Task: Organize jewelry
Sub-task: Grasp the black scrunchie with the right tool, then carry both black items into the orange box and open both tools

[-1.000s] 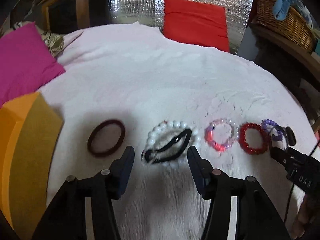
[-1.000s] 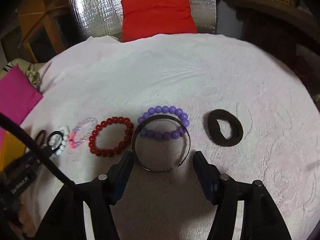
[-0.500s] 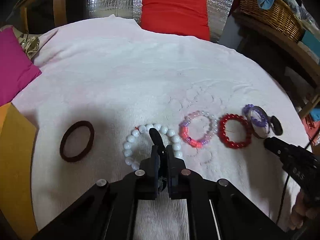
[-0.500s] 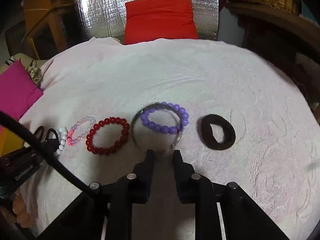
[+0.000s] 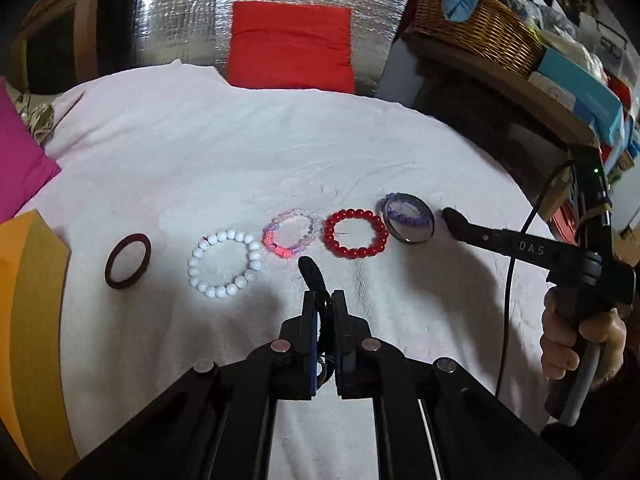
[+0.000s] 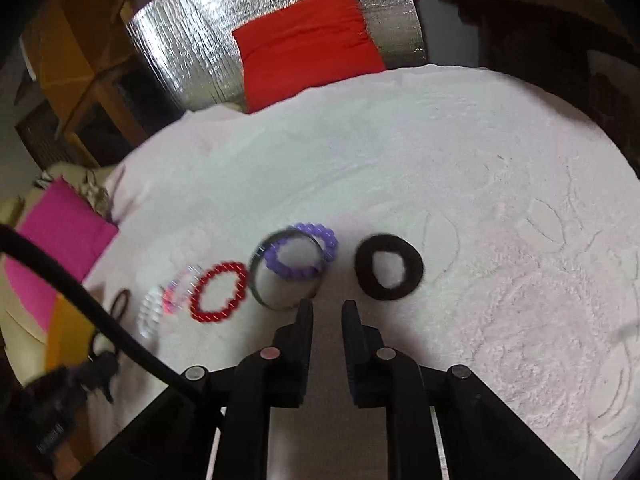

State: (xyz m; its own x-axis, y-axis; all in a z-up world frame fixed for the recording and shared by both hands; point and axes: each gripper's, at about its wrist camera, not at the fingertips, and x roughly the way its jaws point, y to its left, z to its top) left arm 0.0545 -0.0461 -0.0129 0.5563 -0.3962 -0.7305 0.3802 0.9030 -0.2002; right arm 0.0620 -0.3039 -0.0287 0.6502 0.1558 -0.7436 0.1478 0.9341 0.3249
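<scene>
Pink cloth [image 5: 280, 152] covers the surface where a row of jewelry lies. The left tool [image 5: 323, 304] is clamped tight on a thin black hair tie [image 5: 311, 274], whose free loop sticks up from between the fingers, above the cloth and just in front of the row.

From left to right in the left wrist view lie a maroon hair tie [image 5: 128, 261], a white bead bracelet [image 5: 225, 264], a pink-and-clear bead bracelet [image 5: 291, 233], a red bead bracelet [image 5: 356, 234] and a purple bead bracelet [image 5: 404, 216] overlapped by a metal bangle [image 5: 412, 241]. A thick black scrunchie [image 6: 362, 266] rests beyond the bangle, at the row's right end.

The right tool [image 6: 327, 308], held by a person's hand [image 5: 576, 344], stands narrow with its jaws opening and nothing visible between them. Its left fingertip sits just at the bangle's near rim; whether it touches cannot be told through the blur.

A red cushion [image 5: 290, 44] leans on a silver foil sheet [image 5: 180, 12] behind, and a wicker basket [image 5: 480, 28] stands at the right.
</scene>
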